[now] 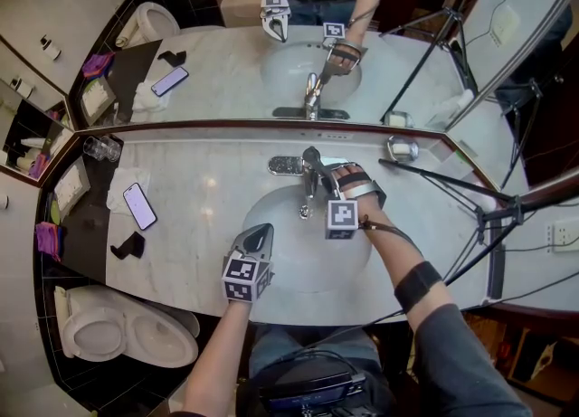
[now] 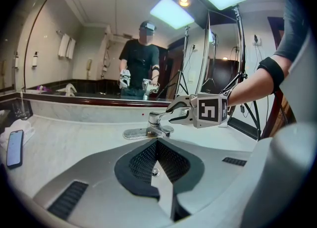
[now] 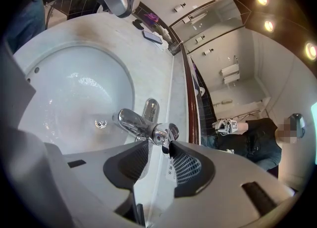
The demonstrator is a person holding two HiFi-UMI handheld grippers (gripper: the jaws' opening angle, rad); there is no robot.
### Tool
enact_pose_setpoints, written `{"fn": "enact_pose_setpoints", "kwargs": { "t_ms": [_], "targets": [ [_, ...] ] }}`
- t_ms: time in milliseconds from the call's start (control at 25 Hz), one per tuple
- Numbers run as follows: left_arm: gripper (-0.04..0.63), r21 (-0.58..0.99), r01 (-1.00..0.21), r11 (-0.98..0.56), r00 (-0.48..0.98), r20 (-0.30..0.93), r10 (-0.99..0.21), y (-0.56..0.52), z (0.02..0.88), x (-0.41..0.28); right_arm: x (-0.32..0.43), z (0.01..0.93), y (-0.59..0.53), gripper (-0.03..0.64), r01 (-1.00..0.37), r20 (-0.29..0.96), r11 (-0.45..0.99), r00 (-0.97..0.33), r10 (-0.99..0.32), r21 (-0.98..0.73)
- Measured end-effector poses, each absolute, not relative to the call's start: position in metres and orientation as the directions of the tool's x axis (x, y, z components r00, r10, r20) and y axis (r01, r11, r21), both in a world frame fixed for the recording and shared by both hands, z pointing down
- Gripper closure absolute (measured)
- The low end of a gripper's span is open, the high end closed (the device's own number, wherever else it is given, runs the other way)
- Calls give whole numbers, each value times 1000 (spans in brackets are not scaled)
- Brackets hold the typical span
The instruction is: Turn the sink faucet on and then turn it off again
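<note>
Right gripper [image 3: 158, 142] clamped the lever end of the chrome single-lever faucet [image 3: 132, 121], which stood at the back rim of the white oval basin [image 3: 59, 83]. Left gripper [image 2: 156, 141], jaws together and empty, hovered over the basin's front rim.

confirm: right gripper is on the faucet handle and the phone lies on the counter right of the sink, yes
Not quite: the head view shows the phone on the counter left of the sink, not right. The right gripper is on the faucet handle.
</note>
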State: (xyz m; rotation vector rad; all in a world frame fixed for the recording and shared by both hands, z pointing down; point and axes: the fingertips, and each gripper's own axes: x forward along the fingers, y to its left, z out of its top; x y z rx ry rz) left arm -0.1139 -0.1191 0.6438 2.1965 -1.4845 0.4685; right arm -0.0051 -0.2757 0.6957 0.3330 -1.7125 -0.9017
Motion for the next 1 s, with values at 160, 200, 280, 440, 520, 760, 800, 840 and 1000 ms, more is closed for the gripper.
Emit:
{"fn": "enact_pose_setpoints", "kwargs": {
  "t_ms": [160, 200, 280, 440, 520, 760, 800, 840, 1000],
  "targets": [
    [607, 173, -931, -320, 363, 507, -782, -120, 644, -113, -2, 703, -267, 468, 214, 703, 677, -345, -621, 704],
    [607, 174, -931, -319, 363, 507, -782, -120, 644, -113, -1, 707, -262, 468, 211, 706, 682, -346, -618, 700],
    [607, 175, -931, -321, 364, 508, -780, -120, 645, -113, 2, 713, -257, 467, 193, 706, 689, -345, -619, 698],
    [607, 171, -933, -317, 360, 509, -782, -120, 647, -114, 3, 713, -262, 468, 189, 688, 670, -345, -639, 717],
    [607, 173, -933, -316, 359, 512, -780, -118, 648, -113, 3, 713, -262, 468, 181, 688, 674, -342, -640, 716],
    [607, 168, -934, -314, 355, 514, -781, -112, 644, -115, 3, 713, -261, 466, 169, 691, 681, -336, -640, 712],
    [607, 166, -935, -314, 354, 514, -781, -111, 643, -116, 2, 713, -261, 466, 164, 695, 688, -335, -636, 707],
    [607, 164, -935, -314, 352, 514, -782, -110, 641, -116, 2, 713, -260, 466, 158, 700, 694, -331, -633, 702],
    [607, 153, -937, -315, 348, 509, -787, -103, 632, -119, 5, 709, -255, 462, 95, 716, 731, -317, -622, 676]
  ]
}}
